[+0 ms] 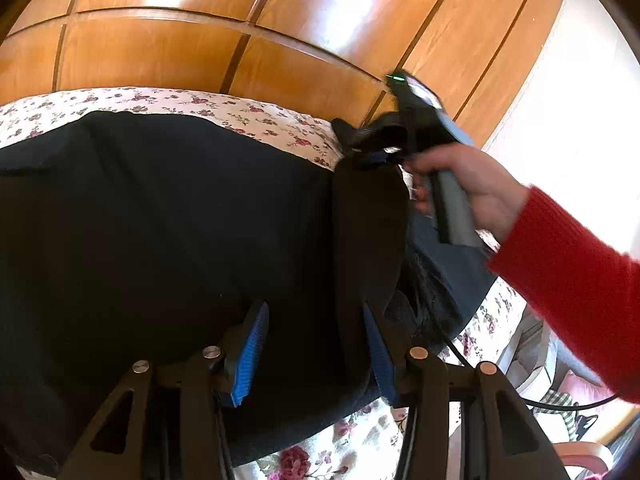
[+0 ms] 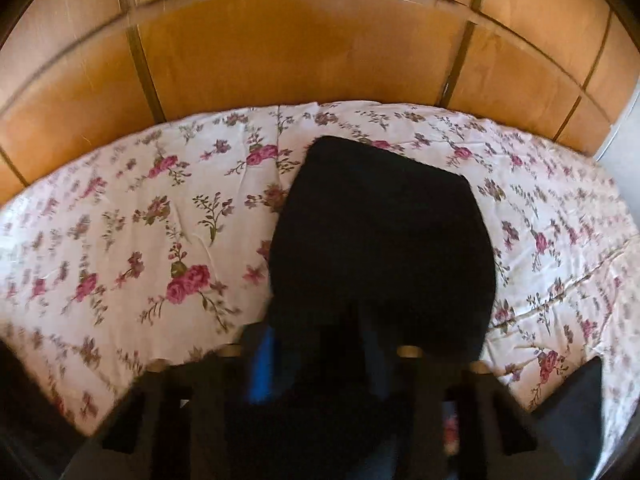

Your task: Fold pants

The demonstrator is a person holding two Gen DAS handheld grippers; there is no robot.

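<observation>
The black pants (image 1: 160, 220) lie on a floral bedsheet (image 1: 248, 114). In the left wrist view my left gripper (image 1: 316, 344) has its blue pads (image 1: 252, 348) apart, with a raised fold of the pants between them. My right gripper (image 1: 380, 152), held by a hand in a red sleeve, is shut on the pants' far edge and lifts it. In the blurred right wrist view, the pants (image 2: 384, 240) hang from between the right gripper's fingers (image 2: 320, 364) over the bedsheet (image 2: 140, 240).
A polished wooden headboard (image 1: 200, 52) stands behind the bed. A white wall (image 1: 580, 100) is at the right. A black cable (image 1: 560, 404) trails from the right gripper. Clutter and a chair edge (image 1: 576, 452) sit at the lower right.
</observation>
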